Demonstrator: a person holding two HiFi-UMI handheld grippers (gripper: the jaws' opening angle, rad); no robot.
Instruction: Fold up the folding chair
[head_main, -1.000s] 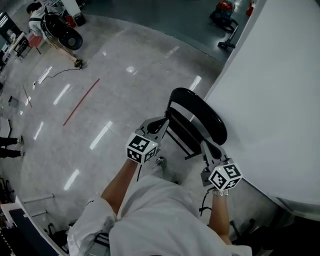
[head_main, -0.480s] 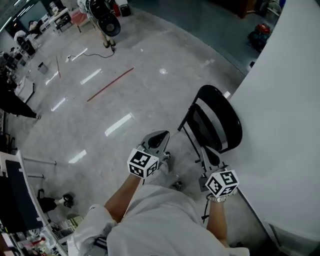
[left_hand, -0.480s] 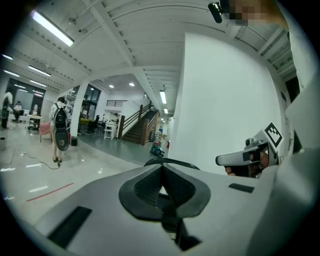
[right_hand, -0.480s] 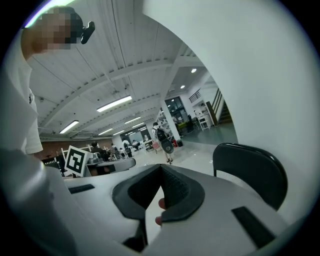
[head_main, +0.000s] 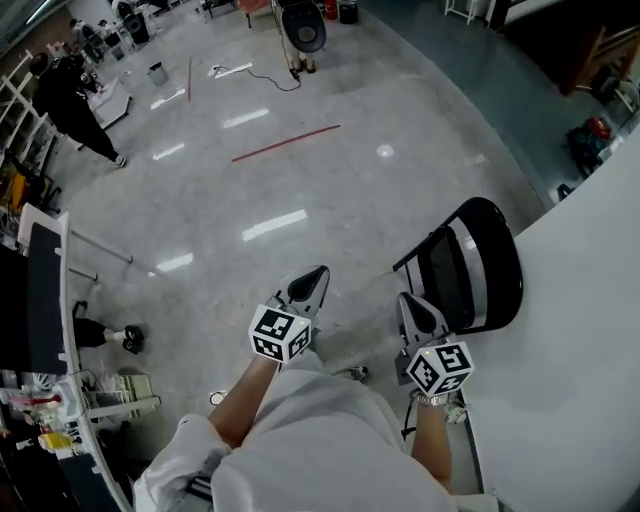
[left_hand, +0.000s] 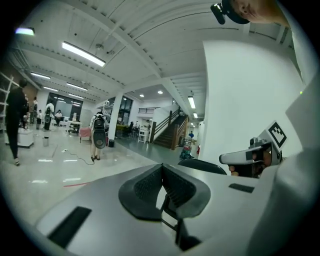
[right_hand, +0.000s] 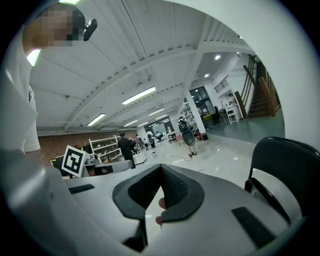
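The black folding chair (head_main: 478, 268) stands on the floor against the white wall (head_main: 570, 330); from above it looks thin and flat. Its curved back shows in the left gripper view (left_hand: 202, 165) and at the right edge of the right gripper view (right_hand: 286, 167). My left gripper (head_main: 316, 273) hangs over bare floor well to the left of the chair, shut and empty (left_hand: 162, 169). My right gripper (head_main: 406, 300) is just left of the chair's frame without touching it, also shut with nothing in it (right_hand: 161, 169).
The polished grey floor (head_main: 250, 190) has a red line (head_main: 285, 143) and a cable (head_main: 262, 75). A person (head_main: 75, 100) walks at the far left, another stands far off (left_hand: 98, 136). A rack with clutter (head_main: 55, 400) sits at lower left.
Both grippers have drawn away from the chair toward the left. The chair, which lay between them, now sits to the right of both. The head view has swung left toward the open hall.
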